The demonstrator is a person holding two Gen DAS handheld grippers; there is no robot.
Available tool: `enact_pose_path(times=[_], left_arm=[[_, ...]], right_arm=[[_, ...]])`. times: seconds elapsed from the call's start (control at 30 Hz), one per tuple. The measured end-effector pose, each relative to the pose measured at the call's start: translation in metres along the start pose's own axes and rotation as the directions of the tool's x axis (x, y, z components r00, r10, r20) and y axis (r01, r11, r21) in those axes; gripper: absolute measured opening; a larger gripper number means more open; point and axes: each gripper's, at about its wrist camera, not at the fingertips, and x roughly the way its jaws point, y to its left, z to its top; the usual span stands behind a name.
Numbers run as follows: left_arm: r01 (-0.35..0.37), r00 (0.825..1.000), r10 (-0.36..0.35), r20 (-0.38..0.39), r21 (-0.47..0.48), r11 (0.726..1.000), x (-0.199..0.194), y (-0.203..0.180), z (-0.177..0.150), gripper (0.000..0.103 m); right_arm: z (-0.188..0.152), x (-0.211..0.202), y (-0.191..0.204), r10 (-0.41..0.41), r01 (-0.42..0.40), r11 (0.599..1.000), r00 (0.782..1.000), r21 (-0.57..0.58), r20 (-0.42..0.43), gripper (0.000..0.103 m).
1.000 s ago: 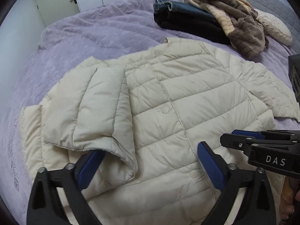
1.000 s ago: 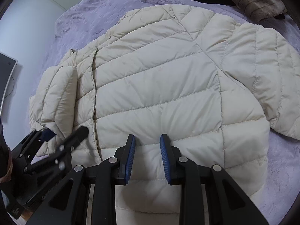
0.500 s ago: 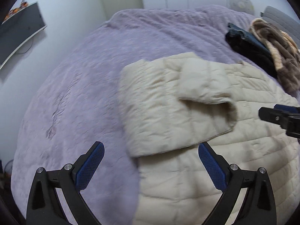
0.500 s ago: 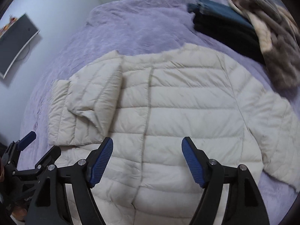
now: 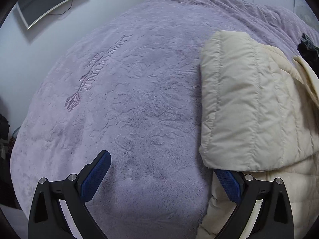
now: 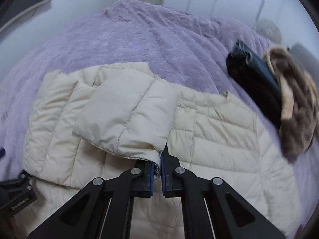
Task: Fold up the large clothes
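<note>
While our right claw (image 6: 157, 164) pinches the cuff of the folded-in sleeve (image 6: 127, 115), its jaws having just closed on it, the cream puffer jacket (image 6: 209, 139) lies flat on the purple bed (image 5: 129, 99); our left claw (image 5: 161, 177) hangs spread at the jacket's edge.

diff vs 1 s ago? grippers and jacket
Right gripper opened wide, then its jaws have just closed on the cuff of the folded sleeve. Left gripper swung off the jacket toward its edge, jaws open and empty. Sleeve stays folded over the front; clothes pile unmoved.
</note>
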Motion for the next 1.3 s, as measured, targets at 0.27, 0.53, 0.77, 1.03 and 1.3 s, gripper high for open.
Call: enact_pose_path(times=[0.27, 0.53, 0.77, 1.03, 1.3], left_arm=[[0.015, 1.0, -0.015, -0.005, 0.014, 1.0, 0.008, 0.0, 0.001, 0.101], [0.013, 0.999, -0.01, -0.051, 0.065, 0.998, -0.01, 0.025, -0.003, 0.101], [0.033, 0.999, -0.033, 0.004, 0.043, 0.999, -0.031, 0.051, 0.018, 0.101], [0.22, 0.97, -0.23, 0.074, 0.117, 0.968, -0.034, 0.009, 0.084, 0.101], [0.066, 0.996, -0.074, 0.049, 0.149, 0.987, 0.014, -0.03, 0.09, 0.101]], right_arm=[[-0.058, 0.013, -0.094, 0.262, -0.193, 0.793, 0.964, 0.578, -0.038, 0.006], [-0.07, 0.015, -0.109, 0.311, -0.223, 0.721, 0.95, 0.656, -0.019, 0.006], [-0.092, 0.018, -0.137, 0.41, -0.261, 0.541, 0.912, 0.8, 0.021, 0.008], [-0.096, -0.01, -0.124, 0.386, -0.224, 0.629, 0.921, 0.745, -0.049, 0.01], [-0.064, -0.024, -0.09, 0.398, -0.302, 0.758, 0.916, 0.578, -0.043, 0.022]])
